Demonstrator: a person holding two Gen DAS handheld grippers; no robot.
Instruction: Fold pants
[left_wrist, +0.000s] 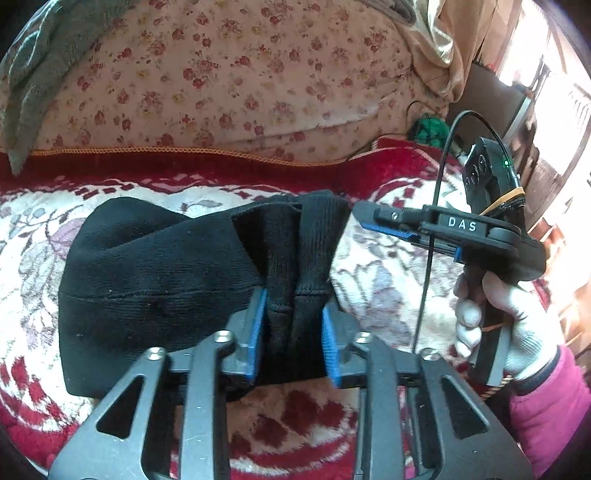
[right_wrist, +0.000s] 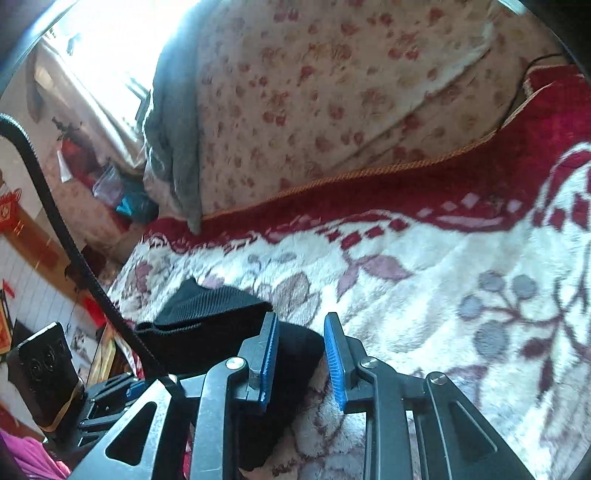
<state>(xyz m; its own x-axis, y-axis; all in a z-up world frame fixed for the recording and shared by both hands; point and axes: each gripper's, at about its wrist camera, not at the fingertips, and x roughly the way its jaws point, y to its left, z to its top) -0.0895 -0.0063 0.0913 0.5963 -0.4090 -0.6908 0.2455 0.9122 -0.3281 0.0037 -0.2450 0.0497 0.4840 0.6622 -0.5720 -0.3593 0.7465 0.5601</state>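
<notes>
Red-and-cream floral blanket (left_wrist: 388, 280) covered the bed, with a rose-print quilt (left_wrist: 229, 81) heaped behind it and bright window light at the side. Black pants (left_wrist: 155, 280) lay bunched and partly folded on the blanket. The left gripper (left_wrist: 293, 325) had its jaws apart with a ridge of fabric between them, not squeezed. The right gripper (right_wrist: 301, 360) also stood with jaws apart, beside the pants' edge. Judging from this, the loose fold could spring open, or the plush blanket could snag.
</notes>
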